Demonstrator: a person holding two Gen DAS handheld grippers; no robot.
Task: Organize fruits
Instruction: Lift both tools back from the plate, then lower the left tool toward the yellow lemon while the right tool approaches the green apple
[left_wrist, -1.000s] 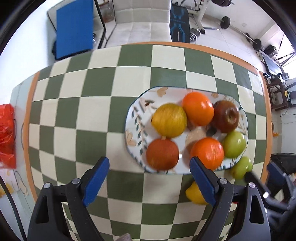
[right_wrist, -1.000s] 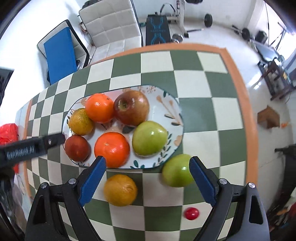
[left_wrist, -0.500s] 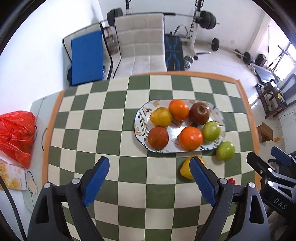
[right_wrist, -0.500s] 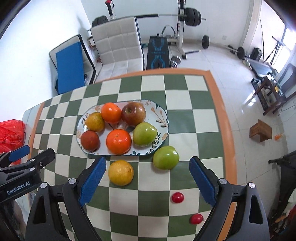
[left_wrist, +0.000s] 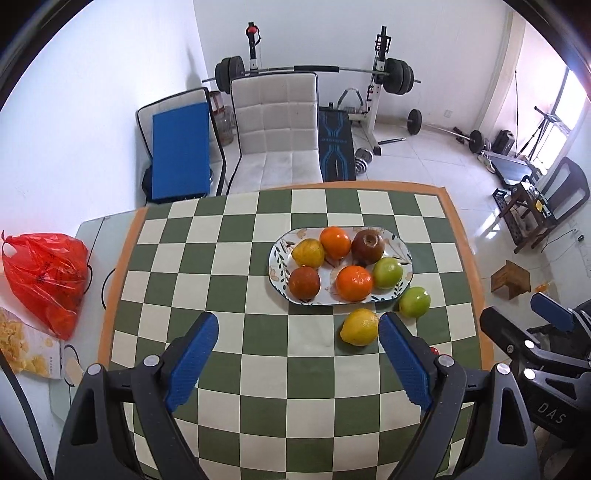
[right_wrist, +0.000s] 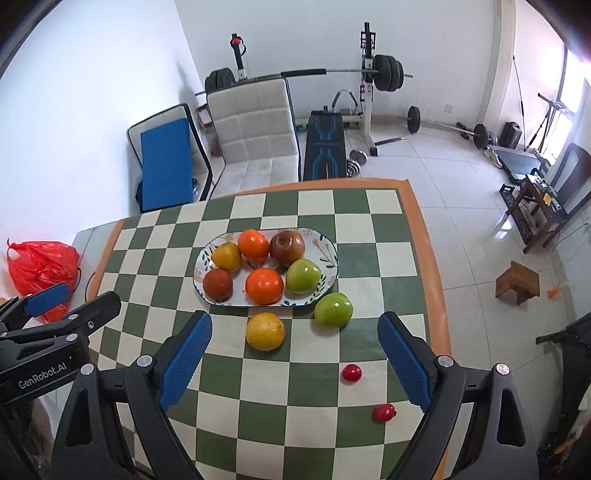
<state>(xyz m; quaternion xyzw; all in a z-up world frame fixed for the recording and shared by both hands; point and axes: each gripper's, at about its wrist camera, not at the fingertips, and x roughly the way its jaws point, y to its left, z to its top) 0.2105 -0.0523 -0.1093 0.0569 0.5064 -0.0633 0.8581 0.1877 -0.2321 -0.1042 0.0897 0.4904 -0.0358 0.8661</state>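
On the far left, off the checked cloth, a red plastic bag (left_wrist: 44, 277) lies on the bare table edge, with a snack box (left_wrist: 26, 347) just beside it. The left gripper (left_wrist: 295, 354) hangs high above the table (left_wrist: 236, 369), its blue jaws wide apart and nothing between them. Moving right, the oval plate (right_wrist: 328, 254) sits near the middle of the cloth and holds six fruits: a yellow pear (right_wrist: 226, 256), two oranges (right_wrist: 264, 286), a dark red fruit (right_wrist: 218, 284), a brown apple (right_wrist: 287, 246) and a green apple (right_wrist: 303, 276). Just in front of the plate, on the cloth, is a yellow lemon (right_wrist: 265, 331), and to its right a second green apple (right_wrist: 333, 309), very near the rim; I cannot tell if it touches. Further right and nearer to the camera, two small red tomatoes (right_wrist: 351, 373) lie apart from the others. The right gripper (right_wrist: 295, 354) is also fully open and empty, raised above this loose fruit.

I judge that the task is partly done: most fruit is on the plate, four pieces are not yet there, and no piece is in hand at this moment. The next move probably calls for lowering one gripper around the lemon or the loose apple and closing gently, because round fruit can roll away. Free room on the plate is small.

The surface is a green and cream checked cloth with an orange border. Behind it are a white chair (left_wrist: 277, 122), a blue mat (left_wrist: 181, 151), a barbell rack (left_wrist: 314, 70) and a pale tiled floor (left_wrist: 424, 166).
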